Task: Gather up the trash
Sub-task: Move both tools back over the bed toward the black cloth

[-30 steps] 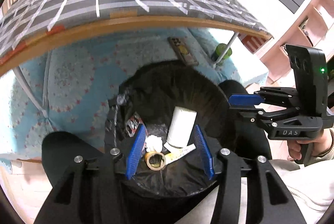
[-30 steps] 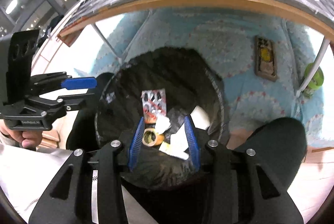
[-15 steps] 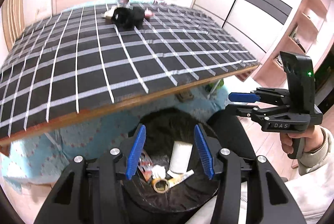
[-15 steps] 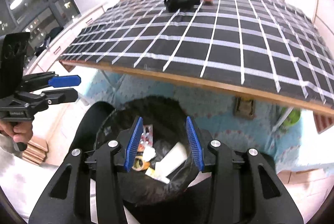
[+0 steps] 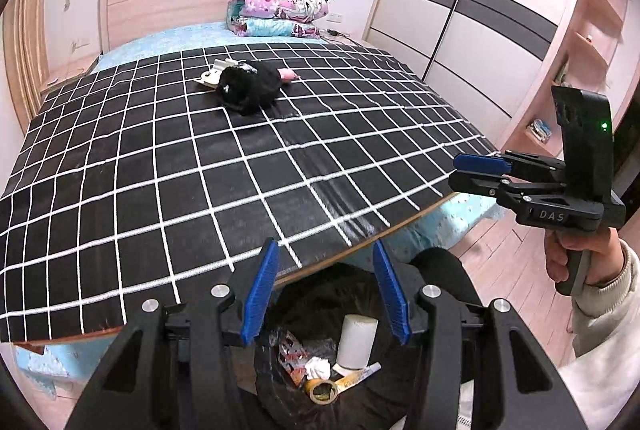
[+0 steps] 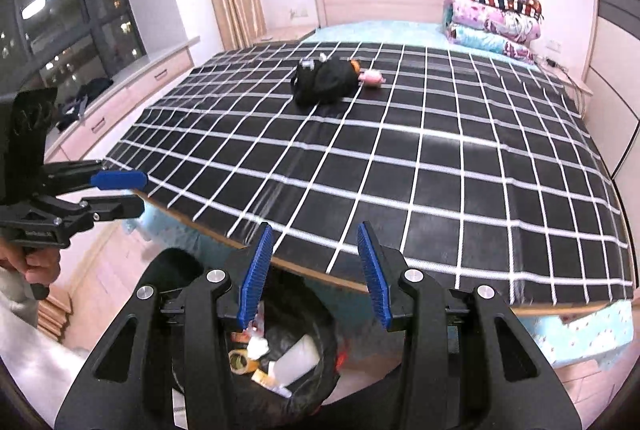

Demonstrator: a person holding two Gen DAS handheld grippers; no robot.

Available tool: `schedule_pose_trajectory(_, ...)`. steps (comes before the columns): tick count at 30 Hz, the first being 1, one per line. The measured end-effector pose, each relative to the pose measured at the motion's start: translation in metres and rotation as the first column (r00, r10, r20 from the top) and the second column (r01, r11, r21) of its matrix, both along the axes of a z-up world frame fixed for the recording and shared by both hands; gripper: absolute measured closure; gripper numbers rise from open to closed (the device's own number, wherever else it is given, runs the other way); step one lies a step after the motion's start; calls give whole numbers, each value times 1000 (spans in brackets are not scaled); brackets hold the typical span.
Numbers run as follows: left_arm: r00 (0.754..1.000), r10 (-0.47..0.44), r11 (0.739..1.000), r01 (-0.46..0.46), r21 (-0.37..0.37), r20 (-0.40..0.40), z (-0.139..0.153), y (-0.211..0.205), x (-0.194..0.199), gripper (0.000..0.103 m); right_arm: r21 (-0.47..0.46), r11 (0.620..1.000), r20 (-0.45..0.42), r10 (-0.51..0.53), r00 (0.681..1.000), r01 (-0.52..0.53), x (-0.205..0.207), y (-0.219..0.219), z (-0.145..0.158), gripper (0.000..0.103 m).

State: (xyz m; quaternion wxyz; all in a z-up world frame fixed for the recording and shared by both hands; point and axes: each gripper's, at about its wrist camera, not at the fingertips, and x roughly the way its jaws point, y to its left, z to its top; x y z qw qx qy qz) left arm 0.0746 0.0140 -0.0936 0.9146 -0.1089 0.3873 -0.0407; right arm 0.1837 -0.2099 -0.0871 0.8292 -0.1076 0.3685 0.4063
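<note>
The bin point(image 5: 344, 382) sits on the floor right against the foot edge of the bed point(image 5: 468, 207), between our knees, and it already holds trash: a white tube point(image 5: 356, 342), a tape roll point(image 5: 322, 391), a crumpled tissue point(image 5: 318, 368) and a foil blister pack point(image 5: 290, 352). We judge it sits there so whatever comes off the bed has a short trip down.

Out on the checked cover point(image 5: 180, 165), well away from the foot edge and nearer the head, lies a black bundle point(image 5: 250, 87) with a pink scrap point(image 5: 288, 75) touching one end and a pale piece point(image 5: 212, 75) at the other. That looks like the trash left to gather.

Our left gripper point(image 5: 325, 290) hangs over the bin with jaws parted and nothing between them. Our right gripper point(image 6: 316, 270) is the same: jaws apart, empty, bin below. Each shows up in the other's view, off to the side, level with the bed's foot corners.

Both point across the cover toward the bundle, so we read this as lining up for the next reach. It is a long stretch across the bed, and the soft bundle may sag or shed the small bits when pinched.

Folded quilts point(image 5: 280, 5) are stacked at the head corner, not ours to touch.
</note>
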Motion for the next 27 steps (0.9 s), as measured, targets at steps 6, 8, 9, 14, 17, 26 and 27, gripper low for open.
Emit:
schedule_pose_trajectory(6,1000,3,1000,-3,3,17,8,11,17,56,5,1000,19,8,1000,-8,14,13,8,59)
schedule_pose_trajectory(8,1000,4,1000,-4,6,27,12,15,24,56,5,1000,24,13,1000,-13,19,18,11,59)
schedule_pose_trajectory(9,999,6,1000,-6,8,32,14,17,28,56,6,1000,26,16,1000,-17,21,20,12,59)
schedule_pose_trajectory(14,999,3,999,-5,38,52,24,27,48,56,13,1000,43,23,999,-24,36,33,21,59)
schedule_pose_trajectory(17,998,1,999,-4,48,64,28,34,61,56,22,999,50,23,999,-24,45,40,25,59)
schedule_pose_trajectory(26,998,0,999,-2,36,58,25,50,107,56,36,999,46,9,999,-11,82,57,29,59)
schedule_pose_trajectory(27,998,-1,1000,0,31,55,24,51,112,56,42,999,43,6,999,-8,88,59,29,59)
